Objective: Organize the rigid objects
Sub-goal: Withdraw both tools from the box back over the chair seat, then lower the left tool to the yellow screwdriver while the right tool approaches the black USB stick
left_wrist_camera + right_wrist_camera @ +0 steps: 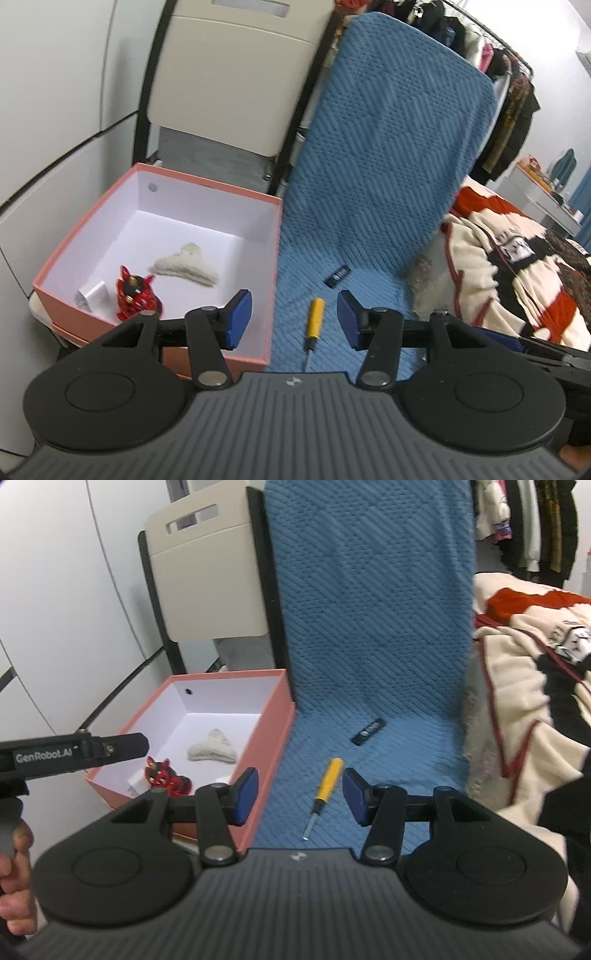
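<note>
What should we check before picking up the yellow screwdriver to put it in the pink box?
1. Screwdriver lies free on the blue cover, nothing on top of it: ok.
2. Right gripper has its jaws apart with nothing between the pads: ok.
3. Left gripper also holds nothing, jaws apart: ok.
4. Pink box is open, with bare floor left beside the red toy and the fluffy clip: ok.
5. Small black stick lies apart from the screwdriver: ok.
6. Jaws lined up across the handle: cannot tell.
</note>
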Motion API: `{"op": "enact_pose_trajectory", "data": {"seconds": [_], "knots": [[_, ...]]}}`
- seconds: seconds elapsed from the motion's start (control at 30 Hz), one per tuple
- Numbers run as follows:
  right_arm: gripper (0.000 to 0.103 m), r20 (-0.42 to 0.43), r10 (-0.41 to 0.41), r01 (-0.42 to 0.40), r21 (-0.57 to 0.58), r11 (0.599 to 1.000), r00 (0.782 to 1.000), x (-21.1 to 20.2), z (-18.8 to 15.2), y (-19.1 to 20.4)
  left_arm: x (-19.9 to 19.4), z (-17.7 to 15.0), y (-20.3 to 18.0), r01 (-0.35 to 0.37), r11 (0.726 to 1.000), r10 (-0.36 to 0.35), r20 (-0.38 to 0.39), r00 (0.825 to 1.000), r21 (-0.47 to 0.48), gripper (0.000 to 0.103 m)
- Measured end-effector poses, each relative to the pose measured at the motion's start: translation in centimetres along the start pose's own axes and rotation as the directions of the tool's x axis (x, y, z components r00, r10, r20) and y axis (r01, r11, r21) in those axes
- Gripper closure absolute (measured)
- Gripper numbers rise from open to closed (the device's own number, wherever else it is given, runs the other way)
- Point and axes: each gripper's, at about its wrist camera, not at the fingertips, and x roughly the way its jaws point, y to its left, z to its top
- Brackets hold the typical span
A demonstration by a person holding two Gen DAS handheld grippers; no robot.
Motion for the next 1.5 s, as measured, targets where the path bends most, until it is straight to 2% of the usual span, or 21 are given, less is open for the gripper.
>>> {"op": "enact_pose_trajectory", "data": {"seconds": [0.27, 0.5, 0.93, 1.23, 1.5], "knots": [[0.05, 0.044, -0.048, 0.045, 0.049, 0.998, 0.998, -2.6, -2.0, -2.4, -0.3, -1.9, -2.3, 0.048, 0.998, -0.047, -0.023, 0.999, 0.043, 0.046], [0.049, 0.039, -0.074, 0.071, 0.092, 0.993, 0.996, -1.6, -3.1, -4.7, 1.7, -2.7, -4.0, 0.077, 0.993, -0.072, -0.056, 0.996, 0.087, 0.046], [0.049, 0.007, -0.086, 0.084, 0.135, 0.987, 0.996, 5.2, -3.1, -9.2, 8.7, -2.8, -6.9, 0.114, 0.987, -0.103, -0.103, 0.989, 0.11, 0.046], [0.049, 0.006, -0.106, 0.102, 0.203, 0.974, 0.994, 10.5, -2.9, -12.1, 15.8, -3.2, -8.0, 0.136, 0.982, -0.117, -0.142, 0.983, 0.133, 0.046], [0.049, 0.006, -0.081, 0.078, 0.217, 0.973, 0.997, 15.7, -2.8, -13.6, 21.8, -4.9, -8.0, 0.135, 0.976, -0.108, -0.155, 0.982, 0.172, 0.046]]}}
